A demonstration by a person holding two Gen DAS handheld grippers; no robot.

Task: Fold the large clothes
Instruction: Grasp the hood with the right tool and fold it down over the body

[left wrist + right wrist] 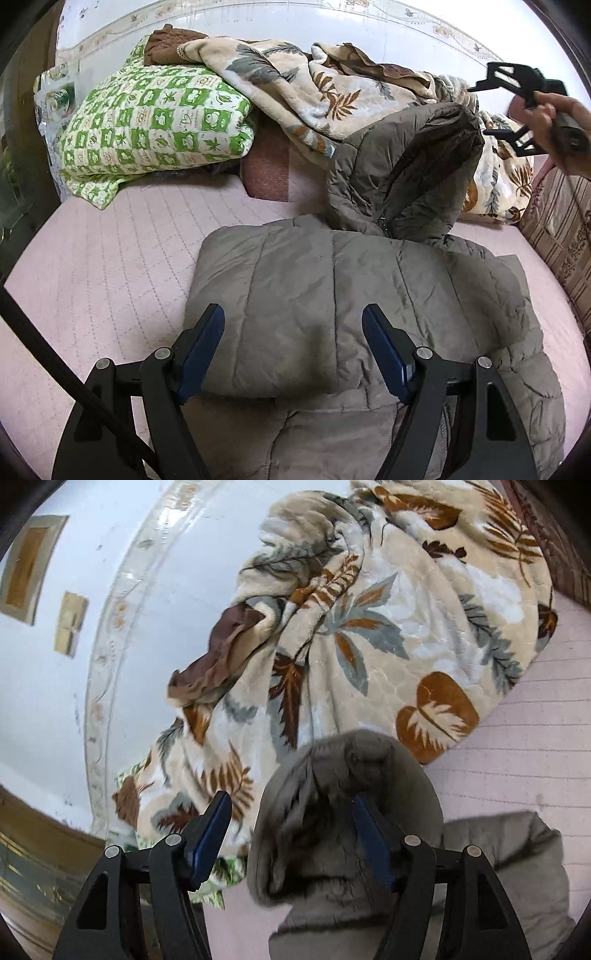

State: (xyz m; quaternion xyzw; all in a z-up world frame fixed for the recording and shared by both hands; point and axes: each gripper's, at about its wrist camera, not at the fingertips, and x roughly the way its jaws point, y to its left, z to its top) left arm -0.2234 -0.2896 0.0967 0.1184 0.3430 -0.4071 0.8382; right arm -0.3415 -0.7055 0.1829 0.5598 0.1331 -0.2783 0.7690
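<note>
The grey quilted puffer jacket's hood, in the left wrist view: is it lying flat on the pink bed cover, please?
No, the grey quilted puffer jacket's hood stands upright and open above the folded body, not flat on the pink bed cover.

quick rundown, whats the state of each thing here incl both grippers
jacket: body folded flat on the bed
hood: standing up, unfolded
left gripper: open, over the jacket, holding nothing
right gripper: open, by the hood, holding nothing
leaf blanket: crumpled in a heap
green quilt: folded, under the blanket's edge
bed: pink quilted cover lies smooth
</note>
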